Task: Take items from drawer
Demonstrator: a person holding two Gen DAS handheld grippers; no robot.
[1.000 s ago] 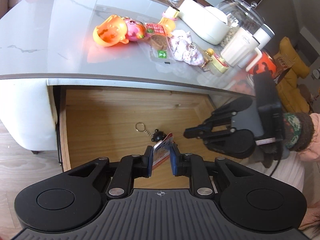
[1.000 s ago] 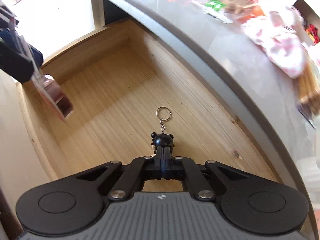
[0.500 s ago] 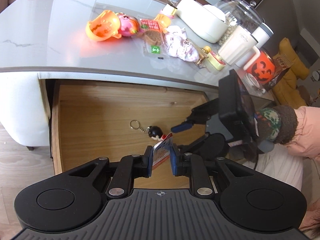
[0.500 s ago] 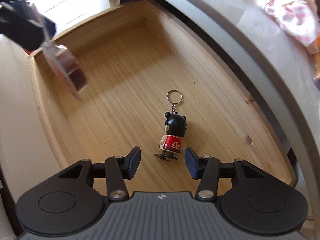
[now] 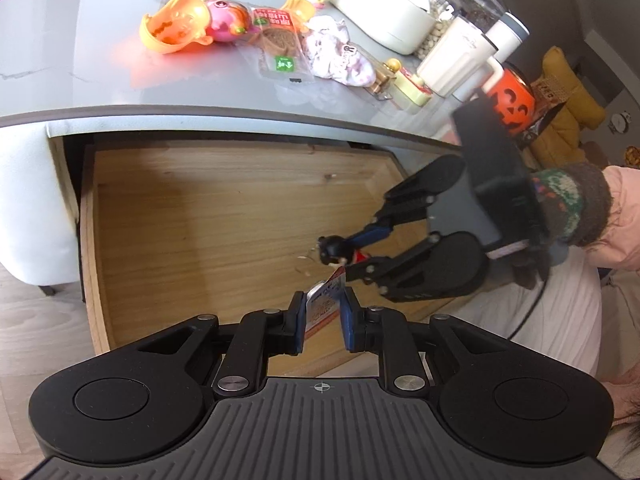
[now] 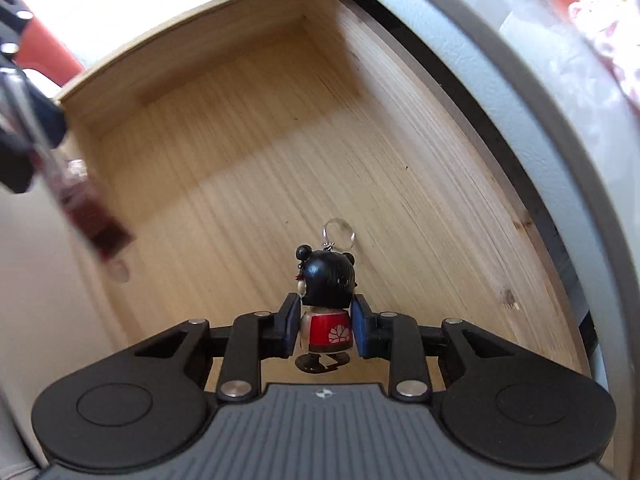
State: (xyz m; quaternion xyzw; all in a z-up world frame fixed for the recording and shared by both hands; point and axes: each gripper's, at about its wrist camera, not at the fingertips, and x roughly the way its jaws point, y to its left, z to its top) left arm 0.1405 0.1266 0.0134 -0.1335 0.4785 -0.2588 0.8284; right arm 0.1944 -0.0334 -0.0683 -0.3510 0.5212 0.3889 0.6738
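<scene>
Inside, one open wooden drawer (image 6: 248, 168) under the grey counter (image 5: 80, 64), with a single doll keychain (image 6: 326, 304) at six o'clock over its floor: black head, red body, white emblem, ring at twelve. Clamped on the red body, after just closing in, the right gripper (image 6: 326, 332). At nine o'clock, pinched in the left gripper (image 5: 323, 322), one small printed packet (image 5: 326, 304), lettering too small to read. Up on the counter: one orange toy (image 5: 176, 28), one snack packet (image 5: 278, 46), print unreadable.
</scene>
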